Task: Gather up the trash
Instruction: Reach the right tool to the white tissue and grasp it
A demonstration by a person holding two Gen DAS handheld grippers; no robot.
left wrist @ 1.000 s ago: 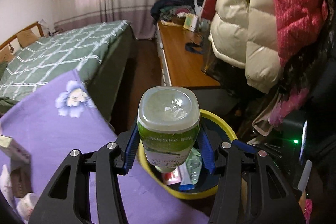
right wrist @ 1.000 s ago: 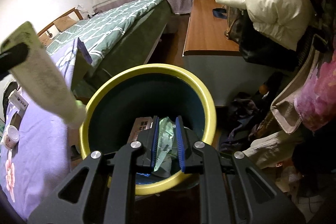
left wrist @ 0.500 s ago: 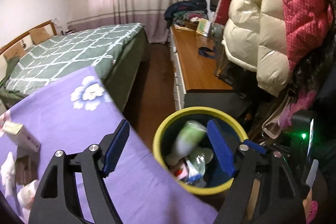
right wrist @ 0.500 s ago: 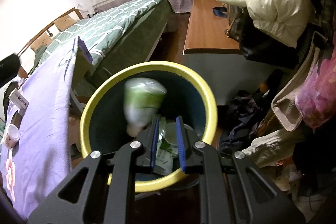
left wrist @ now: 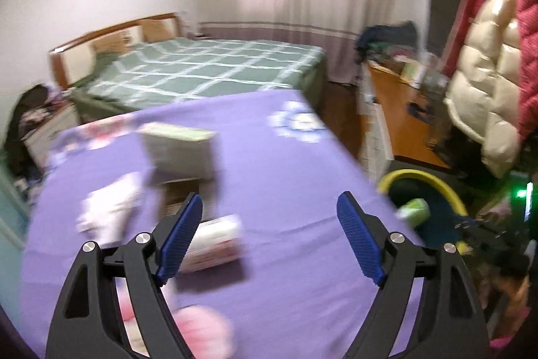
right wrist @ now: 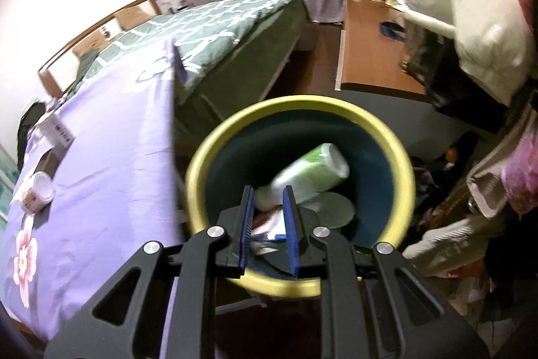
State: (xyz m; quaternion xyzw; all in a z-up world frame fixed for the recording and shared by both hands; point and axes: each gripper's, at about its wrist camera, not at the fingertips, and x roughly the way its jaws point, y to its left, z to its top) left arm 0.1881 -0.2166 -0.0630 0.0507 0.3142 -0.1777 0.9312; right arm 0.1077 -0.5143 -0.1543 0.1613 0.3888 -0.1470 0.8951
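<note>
A yellow-rimmed dark bin (right wrist: 400,157) stands beside the purple-clothed table (right wrist: 107,190); it also shows at the right in the left wrist view (left wrist: 427,177). A green-labelled white bottle (right wrist: 309,174) lies inside it on other trash. My right gripper (right wrist: 267,231) hovers over the bin's near rim, jaws narrowly apart with nothing between them. My left gripper (left wrist: 269,238) is wide open and empty above the table. On the table lie a white cup (left wrist: 215,241), a box (left wrist: 178,150), crumpled white paper (left wrist: 107,211) and something pink (left wrist: 201,332).
A green checked bed (left wrist: 208,69) lies behind the table. A wooden cabinet (left wrist: 400,120) and hanging puffy coats (left wrist: 484,90) are at the right. Clutter covers the floor right of the bin (right wrist: 470,224). The cup (right wrist: 37,190) and box (right wrist: 57,130) show on the table in the right view.
My left gripper opened and dropped the green-labelled bottle into the bin, then swung left over the table. The right gripper stayed over the bin, its jaws slightly wider.
</note>
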